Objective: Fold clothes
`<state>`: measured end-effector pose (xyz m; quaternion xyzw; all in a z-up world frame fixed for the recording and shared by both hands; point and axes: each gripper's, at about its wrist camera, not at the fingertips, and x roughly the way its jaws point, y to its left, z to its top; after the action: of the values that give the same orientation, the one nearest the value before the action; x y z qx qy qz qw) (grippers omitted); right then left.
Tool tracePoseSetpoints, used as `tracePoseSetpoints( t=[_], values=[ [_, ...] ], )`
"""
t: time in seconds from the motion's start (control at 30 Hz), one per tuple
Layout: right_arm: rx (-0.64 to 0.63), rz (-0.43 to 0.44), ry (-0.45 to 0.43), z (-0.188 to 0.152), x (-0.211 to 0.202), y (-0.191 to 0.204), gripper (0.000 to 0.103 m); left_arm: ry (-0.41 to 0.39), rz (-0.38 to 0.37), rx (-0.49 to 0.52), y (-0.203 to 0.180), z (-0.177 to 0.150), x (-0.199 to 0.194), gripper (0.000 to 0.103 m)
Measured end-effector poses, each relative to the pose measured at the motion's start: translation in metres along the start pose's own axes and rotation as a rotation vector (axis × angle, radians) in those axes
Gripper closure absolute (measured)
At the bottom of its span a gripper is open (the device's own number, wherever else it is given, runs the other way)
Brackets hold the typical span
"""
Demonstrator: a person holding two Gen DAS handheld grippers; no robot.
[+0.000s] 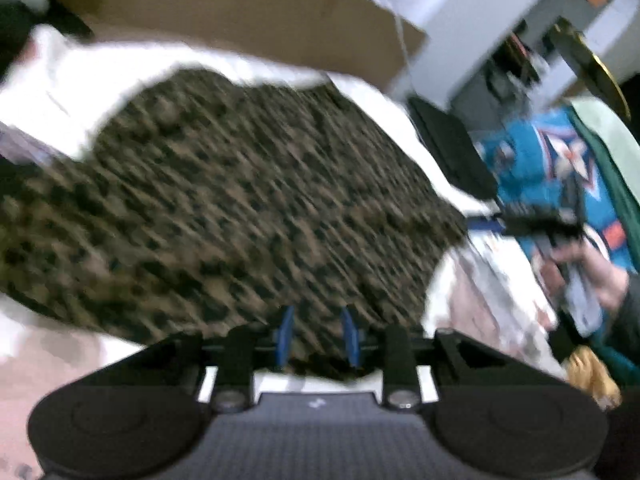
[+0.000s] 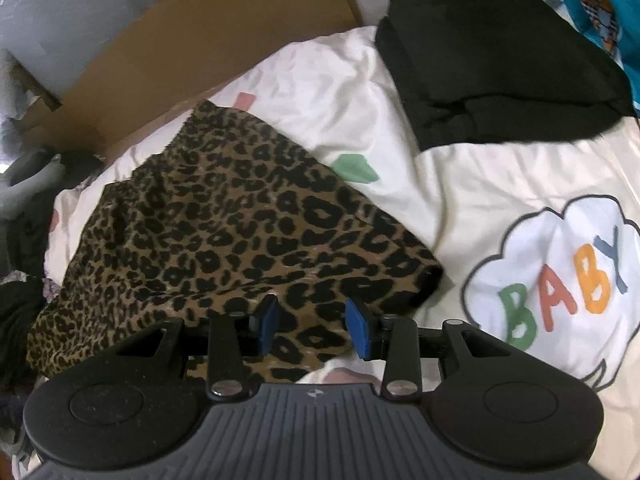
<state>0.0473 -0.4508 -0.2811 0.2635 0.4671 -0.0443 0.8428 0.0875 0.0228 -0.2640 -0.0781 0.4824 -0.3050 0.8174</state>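
A leopard-print garment (image 2: 224, 232) lies folded on a white quilt (image 2: 400, 128) printed with "BABY". My right gripper (image 2: 314, 328) is open, hovering over the garment's near edge with nothing between its blue pads (image 2: 362, 332). The left wrist view is motion-blurred, and the leopard garment (image 1: 248, 208) fills its middle. My left gripper (image 1: 318, 336) hangs just above the cloth's near edge, its blue fingers (image 1: 286, 336) apart. A hand (image 1: 600, 276) holds the right gripper (image 1: 536, 222) at the right side of that view.
A folded black garment (image 2: 500, 60) rests on the quilt's far right. A cardboard box (image 2: 200, 40) stands behind the bed. A blue patterned bag (image 2: 592, 12) sits at the top right, and dark clothes (image 2: 20, 240) are piled at the left edge.
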Motion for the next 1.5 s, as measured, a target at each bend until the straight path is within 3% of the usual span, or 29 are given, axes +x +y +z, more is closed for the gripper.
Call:
tracePoseSetpoints(
  t=[0.13, 0.2, 0.3, 0.43, 0.53, 1.0, 1.23, 1.37, 1.5],
  values=[
    [-0.034, 0.031, 0.009, 0.001, 0.0, 0.016, 0.059, -0.088, 0.113, -0.061, 0.028, 0.017, -0.017, 0.066],
    [-0.052, 0.046, 0.013, 0.001, 0.0, 0.024, 0.059, -0.121, 0.206, -0.077, 0.042, 0.024, -0.024, 0.056],
    [-0.074, 0.068, 0.017, 0.0, 0.0, 0.037, 0.059, -0.168, 0.335, -0.114, 0.064, 0.031, -0.034, 0.054],
    [-0.104, 0.09, 0.021, -0.001, 0.004, 0.054, 0.059, -0.214, 0.413, -0.185, 0.095, 0.033, -0.046, 0.054],
    [-0.093, 0.107, 0.034, -0.002, 0.006, 0.061, 0.059, -0.22, 0.429, -0.222, 0.11, 0.029, -0.05, 0.054],
    [-0.063, 0.096, 0.078, -0.008, 0.02, 0.065, 0.059, -0.181, 0.435, -0.266, 0.142, 0.006, -0.019, 0.054],
    [-0.065, 0.09, 0.098, -0.012, 0.023, 0.067, 0.059, -0.197, 0.238, -0.448, 0.179, -0.016, -0.015, 0.055],
    [-0.063, 0.089, 0.107, -0.014, 0.025, 0.068, 0.059, -0.289, 0.139, -0.547, 0.193, -0.033, -0.028, 0.056],
    [-0.061, 0.088, 0.115, -0.015, 0.026, 0.069, 0.059, -0.328, 0.101, -0.581, 0.199, -0.039, -0.031, 0.056]
  ],
)
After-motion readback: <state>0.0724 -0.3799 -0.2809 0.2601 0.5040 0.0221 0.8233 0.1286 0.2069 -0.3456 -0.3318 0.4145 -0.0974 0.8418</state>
